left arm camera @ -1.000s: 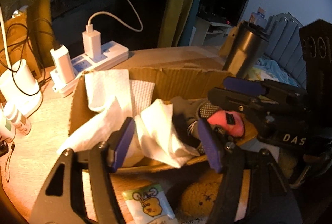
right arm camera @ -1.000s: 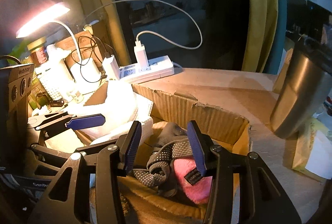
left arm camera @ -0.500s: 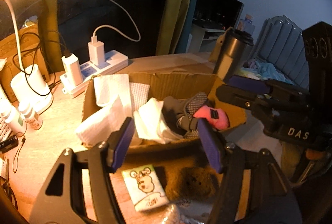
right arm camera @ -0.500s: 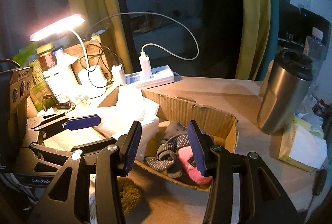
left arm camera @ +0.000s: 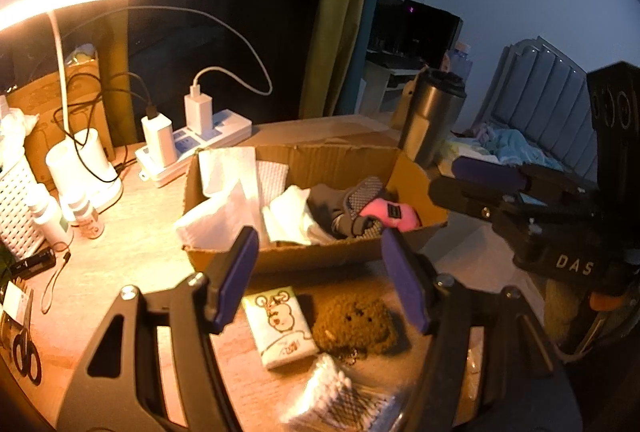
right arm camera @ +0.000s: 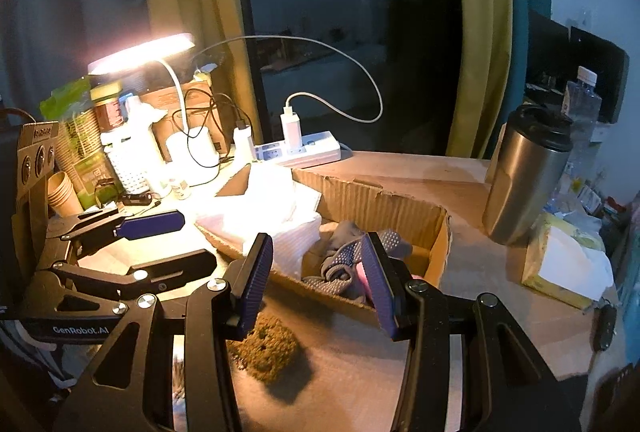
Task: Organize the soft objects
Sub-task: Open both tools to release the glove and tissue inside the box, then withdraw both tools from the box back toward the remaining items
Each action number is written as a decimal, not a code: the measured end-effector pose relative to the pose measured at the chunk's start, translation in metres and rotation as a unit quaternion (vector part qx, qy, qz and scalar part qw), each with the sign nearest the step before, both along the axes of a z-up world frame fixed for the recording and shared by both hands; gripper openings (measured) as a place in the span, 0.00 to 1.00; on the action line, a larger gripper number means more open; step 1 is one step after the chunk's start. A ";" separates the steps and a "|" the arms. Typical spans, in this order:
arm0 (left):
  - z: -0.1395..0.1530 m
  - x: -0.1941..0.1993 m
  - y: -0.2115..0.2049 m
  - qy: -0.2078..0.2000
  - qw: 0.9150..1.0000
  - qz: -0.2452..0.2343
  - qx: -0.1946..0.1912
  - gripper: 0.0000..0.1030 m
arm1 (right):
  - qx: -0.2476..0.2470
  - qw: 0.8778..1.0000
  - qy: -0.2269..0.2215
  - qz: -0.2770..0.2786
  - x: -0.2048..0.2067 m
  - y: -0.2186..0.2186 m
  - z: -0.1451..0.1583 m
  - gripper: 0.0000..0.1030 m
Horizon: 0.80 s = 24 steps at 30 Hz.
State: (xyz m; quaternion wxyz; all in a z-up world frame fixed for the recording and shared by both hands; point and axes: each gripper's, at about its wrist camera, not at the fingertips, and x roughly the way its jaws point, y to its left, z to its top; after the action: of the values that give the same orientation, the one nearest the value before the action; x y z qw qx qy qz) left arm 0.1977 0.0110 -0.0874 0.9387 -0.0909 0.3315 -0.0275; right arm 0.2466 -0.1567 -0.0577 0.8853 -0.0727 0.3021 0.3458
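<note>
We hold both grippers just in front of the cardboard box (left arm camera: 320,256), the left gripper (left arm camera: 320,284) and right gripper (right arm camera: 316,280) alike with jaws apart and nothing between them. Inside the box lie white tissues (left arm camera: 224,208), grey gloves (left arm camera: 348,204) and a pink plush (left arm camera: 390,214), apparently gathered there. A brown plush (left arm camera: 352,324) waits outside, nearest us, likely next.

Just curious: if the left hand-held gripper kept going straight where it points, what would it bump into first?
Probably the near wall of the open cardboard box, since the left hand-held gripper aims there; depth is unclear.
</note>
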 end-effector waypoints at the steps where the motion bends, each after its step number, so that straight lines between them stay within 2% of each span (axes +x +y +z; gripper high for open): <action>1: 0.001 -0.002 0.000 -0.001 1.000 0.000 0.000 0.64 | 0.000 1.000 -0.001 0.000 -0.003 -0.001 0.001 0.47; 21: 0.000 -0.048 -0.007 -0.008 1.000 0.000 0.000 0.65 | -0.009 1.000 0.001 -0.011 -0.048 -0.010 -0.005 0.48; 24: -0.001 -0.055 -0.010 -0.009 1.000 -0.001 0.000 0.65 | -0.009 1.000 0.002 -0.014 -0.054 -0.013 -0.007 0.55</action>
State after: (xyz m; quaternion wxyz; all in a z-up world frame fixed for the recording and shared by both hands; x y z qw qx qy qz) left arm 0.1429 0.0015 -0.0881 0.9414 -0.0903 0.3235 -0.0293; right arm 0.1925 -0.1701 -0.0650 0.8887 -0.0757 0.3082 0.3309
